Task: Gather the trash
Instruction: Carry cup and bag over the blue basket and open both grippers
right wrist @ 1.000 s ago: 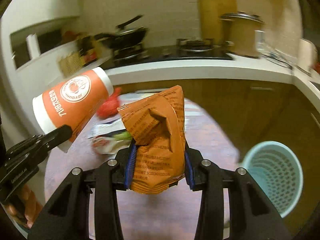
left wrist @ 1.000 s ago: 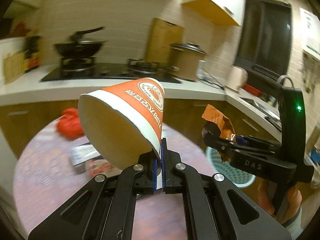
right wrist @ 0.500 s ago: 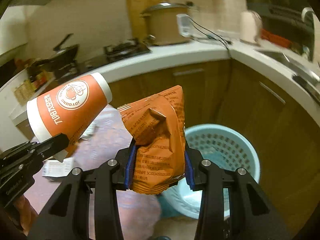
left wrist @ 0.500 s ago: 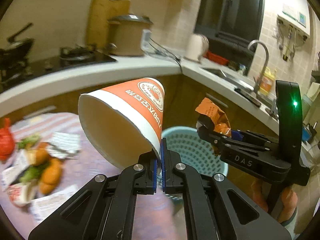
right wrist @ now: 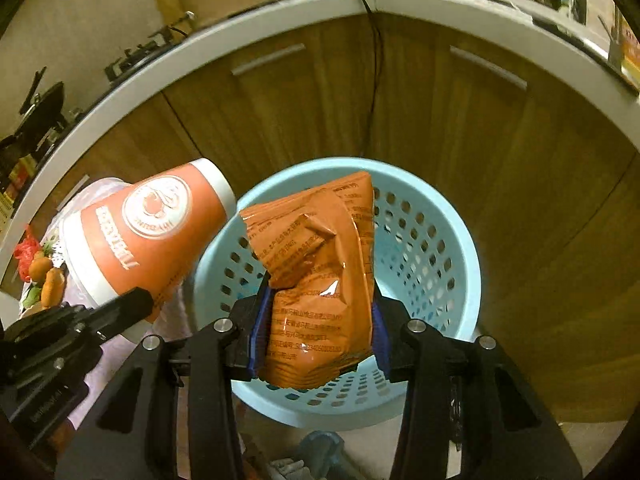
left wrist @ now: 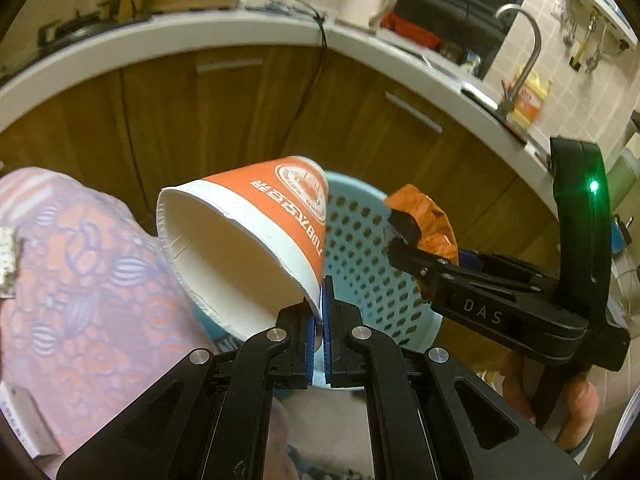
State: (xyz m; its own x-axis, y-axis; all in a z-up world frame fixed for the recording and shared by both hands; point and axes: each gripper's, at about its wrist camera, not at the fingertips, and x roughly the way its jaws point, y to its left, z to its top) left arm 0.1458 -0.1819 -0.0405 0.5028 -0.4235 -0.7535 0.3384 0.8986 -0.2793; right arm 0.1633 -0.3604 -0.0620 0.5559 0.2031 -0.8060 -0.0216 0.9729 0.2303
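1. Above the blue perforated bin (right wrist: pixel 448 240), on the floor in front of the wooden cabinets, both hands carry trash ready for release.
2. Right tongs (right wrist: pixel 316 340): the jaws are opening with the orange snack wrapper (right wrist: pixel 316 264) between them. The left blue pad shows a narrow gap to the foil; contact on the right side cannot be told. The wrapper stands upright directly over the bin mouth.
3. Left tongs (left wrist: pixel 319 332): pressed together, pinching the rim of the orange paper cup (left wrist: pixel 256 236). The cup lies tilted, mouth toward the camera, base pointing toward the bin.
4. Position finding: in the right wrist view the cup sits over the bin's left rim and the patterned table (left wrist: pixel 80 272) edge, not squarely over the opening.
5. Recommendation, wrapper: finish spreading the jaws without shaking; crumpled foil may cling to a pad, so confirm it falls clear before pulling back.
6. Recommendation, cup: shift it toward the bin centre before letting go, and tip the base downward so it drops inside rather than glancing off the rim.
7. Risk: the two tools are close together; release one at a time to avoid knocking one item off line.
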